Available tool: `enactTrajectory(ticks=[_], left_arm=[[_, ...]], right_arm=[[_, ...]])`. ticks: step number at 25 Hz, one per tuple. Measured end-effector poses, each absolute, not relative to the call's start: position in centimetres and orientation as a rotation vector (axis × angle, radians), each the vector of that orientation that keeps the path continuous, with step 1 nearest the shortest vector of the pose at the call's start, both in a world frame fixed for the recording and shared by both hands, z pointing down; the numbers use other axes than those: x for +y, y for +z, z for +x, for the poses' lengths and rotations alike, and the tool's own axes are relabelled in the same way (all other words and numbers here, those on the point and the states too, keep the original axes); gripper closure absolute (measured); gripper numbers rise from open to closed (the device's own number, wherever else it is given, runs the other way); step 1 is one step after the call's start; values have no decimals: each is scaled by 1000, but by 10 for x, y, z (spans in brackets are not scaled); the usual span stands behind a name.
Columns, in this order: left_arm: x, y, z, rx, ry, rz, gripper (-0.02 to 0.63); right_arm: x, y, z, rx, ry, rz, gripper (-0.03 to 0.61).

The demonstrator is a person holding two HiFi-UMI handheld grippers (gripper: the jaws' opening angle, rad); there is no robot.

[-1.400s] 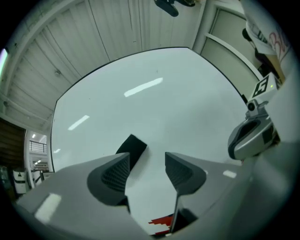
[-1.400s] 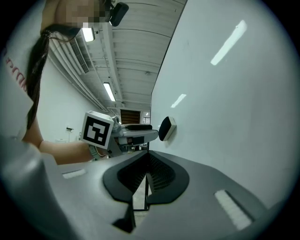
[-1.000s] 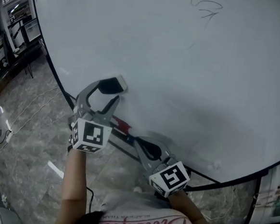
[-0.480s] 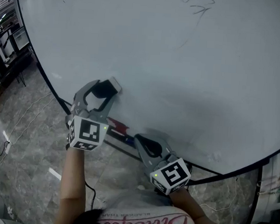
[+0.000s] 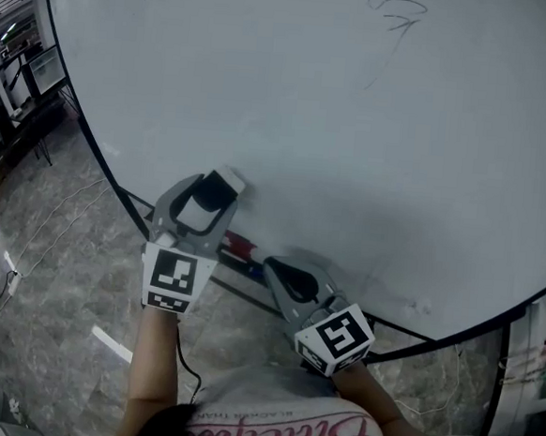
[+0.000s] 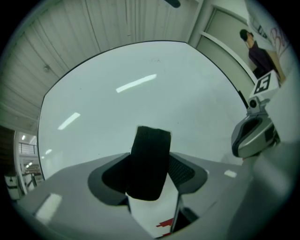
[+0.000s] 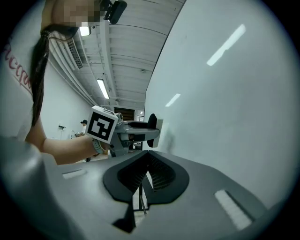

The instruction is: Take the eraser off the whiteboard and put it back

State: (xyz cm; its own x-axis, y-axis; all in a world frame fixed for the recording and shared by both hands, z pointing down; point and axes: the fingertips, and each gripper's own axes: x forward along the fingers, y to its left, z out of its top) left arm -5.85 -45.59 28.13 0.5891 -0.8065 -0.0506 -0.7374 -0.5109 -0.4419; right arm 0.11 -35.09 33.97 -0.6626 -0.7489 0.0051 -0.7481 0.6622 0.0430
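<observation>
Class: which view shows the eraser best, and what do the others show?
The left gripper view: the eraser fills the foreground, felt facing the camera. The head view shows it small by the whiteboard; the right gripper view, distant and edge-on.

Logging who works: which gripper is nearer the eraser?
Left. The left gripper has just been closing its jaws on the eraser between them; the right gripper, shut, hangs apart from it.

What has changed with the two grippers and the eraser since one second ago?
The left gripper rolled slightly and its fingers have just been closing; they now grip the eraser at the whiteboard. The right gripper stayed shut and in place.
</observation>
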Motion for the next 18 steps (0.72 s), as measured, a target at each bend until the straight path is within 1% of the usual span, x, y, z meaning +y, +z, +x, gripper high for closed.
enactTrajectory(ticks=[5,11,18], left_arm=[[-433,292,-68,1337,-79,-2567,370],[-411,316,-85,1438,-19,-2639,374],[-406,313,-83,1400,16,-2635,373]], right_arm=[[-349,341,-6,-2844,-65,1255,577],[-353,343,0,-2834,-60,1287,577],[-354,345,-4,-2827,-59,1297,577]])
